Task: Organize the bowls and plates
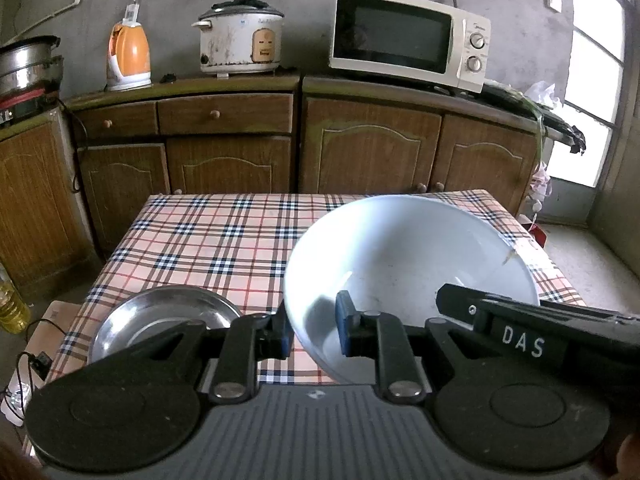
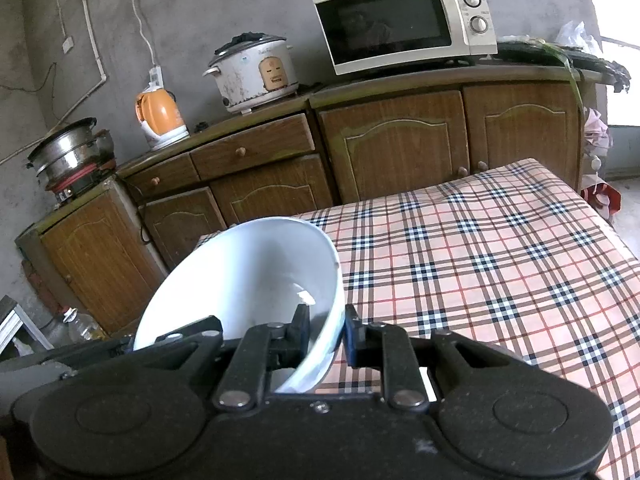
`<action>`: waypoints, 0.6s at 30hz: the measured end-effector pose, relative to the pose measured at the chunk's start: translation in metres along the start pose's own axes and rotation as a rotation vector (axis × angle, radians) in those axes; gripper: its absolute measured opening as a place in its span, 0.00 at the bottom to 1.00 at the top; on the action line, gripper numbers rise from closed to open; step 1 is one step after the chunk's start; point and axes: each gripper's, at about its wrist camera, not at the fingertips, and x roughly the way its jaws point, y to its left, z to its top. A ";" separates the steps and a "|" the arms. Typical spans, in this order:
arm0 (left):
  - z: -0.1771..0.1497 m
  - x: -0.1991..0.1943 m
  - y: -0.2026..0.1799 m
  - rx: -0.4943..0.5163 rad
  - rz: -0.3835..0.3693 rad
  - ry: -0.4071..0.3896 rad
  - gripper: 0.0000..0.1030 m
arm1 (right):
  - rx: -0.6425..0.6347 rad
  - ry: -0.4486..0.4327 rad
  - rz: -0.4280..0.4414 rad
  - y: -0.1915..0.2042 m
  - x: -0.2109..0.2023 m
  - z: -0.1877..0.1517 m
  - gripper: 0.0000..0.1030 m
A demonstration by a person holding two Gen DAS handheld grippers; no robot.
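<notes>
White bowl tilted at centre right of the left wrist frame above the checked tablecloth, rim clamped by left gripper and right gripper alike, steel plate lying lower left, microwave upper right.

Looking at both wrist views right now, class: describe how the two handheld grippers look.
Both the left gripper and right gripper are matte black, with round discs, silver rivets, linkage bars and blue finger pads. The right gripper's side reads "DAS" in white.
</notes>
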 end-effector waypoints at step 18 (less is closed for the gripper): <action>-0.006 -0.006 -0.003 0.004 -0.003 -0.001 0.21 | -0.005 0.001 -0.005 0.002 -0.012 -0.004 0.23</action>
